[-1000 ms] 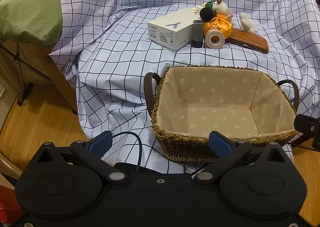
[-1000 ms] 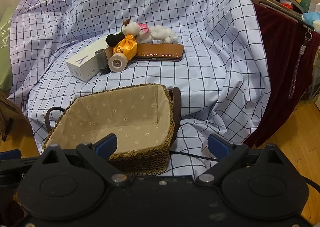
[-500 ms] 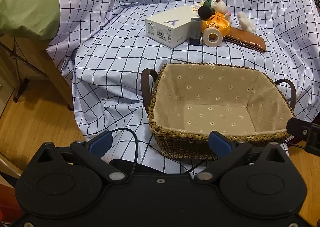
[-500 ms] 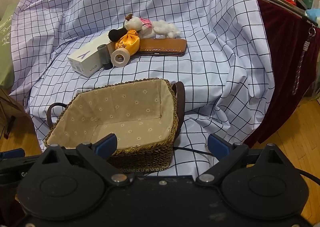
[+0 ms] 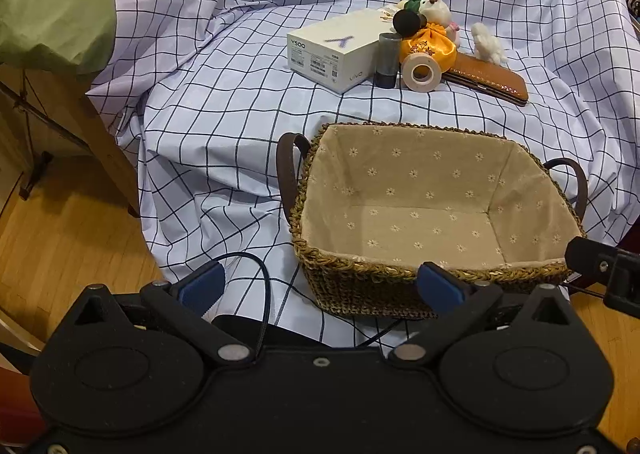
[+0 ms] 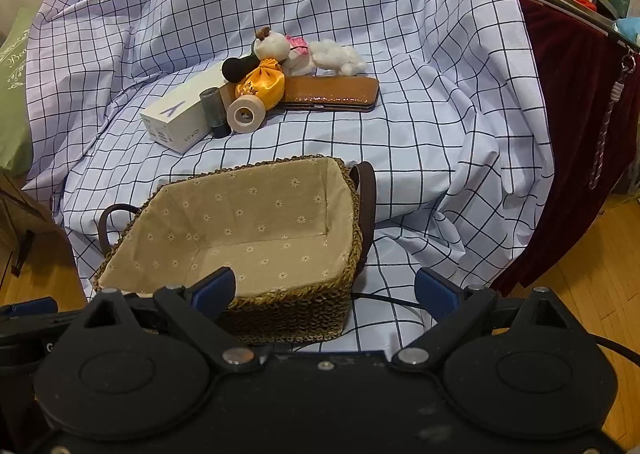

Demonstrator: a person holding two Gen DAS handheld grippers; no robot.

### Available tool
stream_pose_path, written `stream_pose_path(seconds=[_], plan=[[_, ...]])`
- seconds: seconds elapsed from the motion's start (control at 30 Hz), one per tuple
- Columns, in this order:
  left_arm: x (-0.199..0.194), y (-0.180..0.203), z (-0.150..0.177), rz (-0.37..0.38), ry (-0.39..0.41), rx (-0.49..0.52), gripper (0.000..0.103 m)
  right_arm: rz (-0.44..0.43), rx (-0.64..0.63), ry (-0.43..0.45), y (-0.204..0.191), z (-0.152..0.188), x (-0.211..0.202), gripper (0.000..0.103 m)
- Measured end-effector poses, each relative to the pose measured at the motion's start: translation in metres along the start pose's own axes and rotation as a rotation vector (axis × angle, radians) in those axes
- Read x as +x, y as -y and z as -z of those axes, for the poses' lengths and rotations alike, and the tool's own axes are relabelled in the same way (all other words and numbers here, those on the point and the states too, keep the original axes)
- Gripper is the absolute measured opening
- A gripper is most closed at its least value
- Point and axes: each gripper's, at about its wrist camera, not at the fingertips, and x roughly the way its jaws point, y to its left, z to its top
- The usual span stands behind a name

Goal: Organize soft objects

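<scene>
An empty woven basket [image 5: 352,266] [image 6: 352,222] with a beige flowered lining sits on the checked cloth, near me. Behind it lie soft things in a cluster: an orange satin pouch [image 5: 430,44] [image 6: 262,82], a white plush animal [image 5: 436,10] [image 6: 274,48], a black pom-pom [image 5: 406,20] [image 6: 236,68] and a white fluffy tuft [image 5: 488,44] [image 6: 340,56]. My left gripper [image 5: 320,286] is open and empty before the basket's near left corner. My right gripper [image 6: 324,290] is open and empty at its near right corner.
A white phone box [image 5: 336,52] [image 6: 180,118], a grey cylinder [image 5: 388,60] [image 6: 214,112], a tape roll [image 5: 422,70] [image 6: 246,114] and a brown leather case [image 5: 488,80] [image 6: 332,92] lie among the soft things. A green pillow [image 5: 52,14] is left; a dark red drape [image 6: 580,114] is right.
Both grippers have moved forward and up a little; the basket and cluster sit lower and nearer in both views. Both stay open and empty.
</scene>
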Motion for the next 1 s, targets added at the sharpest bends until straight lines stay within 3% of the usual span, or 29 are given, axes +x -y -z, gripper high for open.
stream_pose_path(seconds=[0.3,0.43,0.77,1.0], plan=[[-0.003,-0.001,-0.002,0.032,0.018,0.000,0.099,-0.018,0.002,0.005,0.002,0.000,0.002,0.096],[-0.006,-0.001,-0.010,-0.008,0.073,0.001,0.099,-0.018,0.019,0.032,0.004,-0.006,0.005,0.096],[0.011,-0.011,-0.046,0.038,0.063,-0.028,0.099,-0.064,0.033,0.119,0.003,-0.053,0.013,0.096],[0.024,-0.009,-0.071,0.068,0.094,-0.011,0.099,-0.109,0.033,0.114,-0.001,-0.090,0.036,0.097]])
